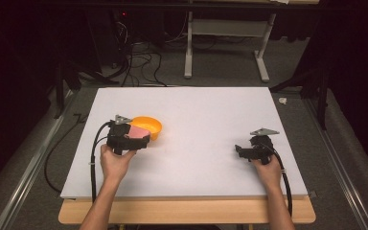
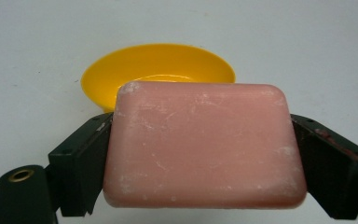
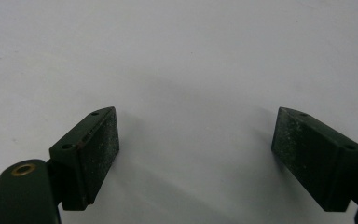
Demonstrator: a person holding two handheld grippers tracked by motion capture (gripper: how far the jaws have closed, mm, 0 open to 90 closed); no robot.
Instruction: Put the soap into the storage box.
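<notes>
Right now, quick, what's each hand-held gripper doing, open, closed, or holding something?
Left hand-held gripper: closed on the pink soap bar, just short of the yellow bowl.
Right hand-held gripper: open, holding nothing.

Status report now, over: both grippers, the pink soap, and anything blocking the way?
Left gripper shut on pink soap, just short of yellow bowl. Right gripper open, empty, over white board. Nothing blocking.

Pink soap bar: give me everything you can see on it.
The soap bar is a pink rounded rectangle, matte, with whitish scuffs and scratches on its broad face. It looks solid and waxy. The left gripper is shut on it, one black jaw pressed to each short side, with the broad face toward the camera. It sits just in front of the yellow bowl, over the white table; whether it touches either cannot be told.
</notes>
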